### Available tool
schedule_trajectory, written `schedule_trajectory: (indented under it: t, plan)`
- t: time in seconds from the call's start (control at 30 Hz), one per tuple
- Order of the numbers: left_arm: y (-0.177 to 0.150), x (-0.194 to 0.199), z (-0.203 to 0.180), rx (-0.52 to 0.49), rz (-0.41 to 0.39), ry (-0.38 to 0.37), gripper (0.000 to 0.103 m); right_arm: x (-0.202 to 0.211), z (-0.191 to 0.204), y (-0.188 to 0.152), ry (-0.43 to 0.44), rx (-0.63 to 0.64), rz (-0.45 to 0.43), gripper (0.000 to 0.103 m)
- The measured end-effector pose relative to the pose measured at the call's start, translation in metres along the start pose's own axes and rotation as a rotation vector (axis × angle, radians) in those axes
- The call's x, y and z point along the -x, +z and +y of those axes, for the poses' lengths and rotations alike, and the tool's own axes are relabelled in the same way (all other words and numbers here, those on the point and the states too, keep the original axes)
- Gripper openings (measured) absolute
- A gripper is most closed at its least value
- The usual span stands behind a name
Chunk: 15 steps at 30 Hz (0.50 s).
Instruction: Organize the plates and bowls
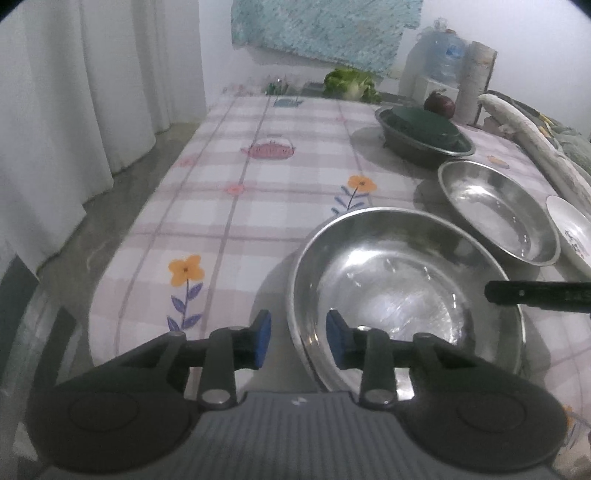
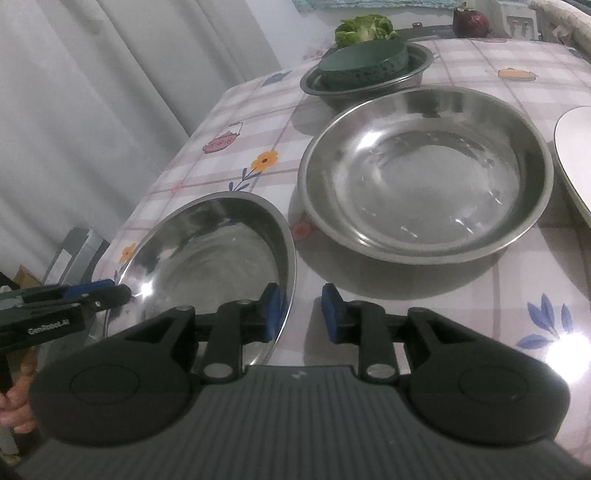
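A large steel bowl [image 1: 399,280] [image 2: 210,254] sits on the checked tablecloth nearest me. My left gripper [image 1: 298,338] straddles its near-left rim, one blue pad outside and one inside, with a gap to the metal on both sides. My right gripper [image 2: 303,314] straddles the opposite rim; its left pad is inside close to the rim and its right pad stands clear outside. Both are open. One black finger [image 1: 535,293] of the right gripper shows over the bowl's right edge. A second steel bowl [image 1: 498,214] [image 2: 424,173] lies just beyond.
Farther back a third steel bowl [image 2: 417,74] holds an upturned dark green bowl [image 2: 365,61]. A white plate [image 1: 574,229] [image 2: 572,155] lies at the right. Lettuce [image 2: 365,27] and a red onion [image 2: 471,20] sit at the far end. A curtain [image 1: 92,92] hangs past the table's left edge.
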<state>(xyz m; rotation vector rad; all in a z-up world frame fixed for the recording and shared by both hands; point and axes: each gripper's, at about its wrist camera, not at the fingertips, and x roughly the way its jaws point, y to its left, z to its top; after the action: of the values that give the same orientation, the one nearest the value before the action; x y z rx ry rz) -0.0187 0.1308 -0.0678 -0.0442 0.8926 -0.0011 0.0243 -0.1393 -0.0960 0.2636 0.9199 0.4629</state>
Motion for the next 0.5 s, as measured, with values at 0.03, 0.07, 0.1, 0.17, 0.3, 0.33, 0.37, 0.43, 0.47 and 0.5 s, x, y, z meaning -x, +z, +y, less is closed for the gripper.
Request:
schedule_trajectory:
  t: [0.03,0.07,0.1,0.17,0.3,0.33,0.37,0.43,0.47,0.5]
  plan:
    - [-0.001,-0.002,0.001,0.010,0.006,-0.009,0.040,-0.001,0.000,0.000,0.002,-0.002,0.002,0.025]
    - [-0.002,-0.006,0.002,0.020,0.013,-0.018,0.041,-0.002,0.000,-0.001,0.004,-0.004,0.004,0.025]
    - [-0.003,-0.009,0.003,0.029,0.022,-0.027,0.041,-0.004,-0.001,0.000,0.005,-0.005,0.006,0.025]
    - [-0.005,-0.017,0.005,0.047,0.041,-0.040,0.040,-0.005,0.000,0.000,0.006,-0.001,0.003,0.025]
    - [-0.005,-0.017,0.003,0.045,0.034,-0.053,0.034,-0.006,0.002,0.000,0.006,0.004,0.000,0.025]
    - [-0.004,-0.016,0.002,0.045,0.037,-0.066,0.032,-0.006,0.002,-0.001,0.008,0.005,0.001,0.025]
    - [-0.004,-0.015,0.001,0.045,0.041,-0.070,0.031,-0.005,0.002,-0.001,0.010,0.004,0.002,0.023]
    - [-0.004,-0.013,0.000,0.040,0.049,-0.083,0.029,-0.006,0.002,-0.002,0.027,-0.001,0.010,0.021]
    - [-0.004,-0.012,-0.001,0.040,0.058,-0.096,0.028,-0.006,0.003,-0.002,0.038,-0.001,0.014,0.020]
    - [-0.005,-0.011,-0.002,0.040,0.064,-0.101,0.028,-0.005,0.004,-0.003,0.042,0.002,0.015,0.021]
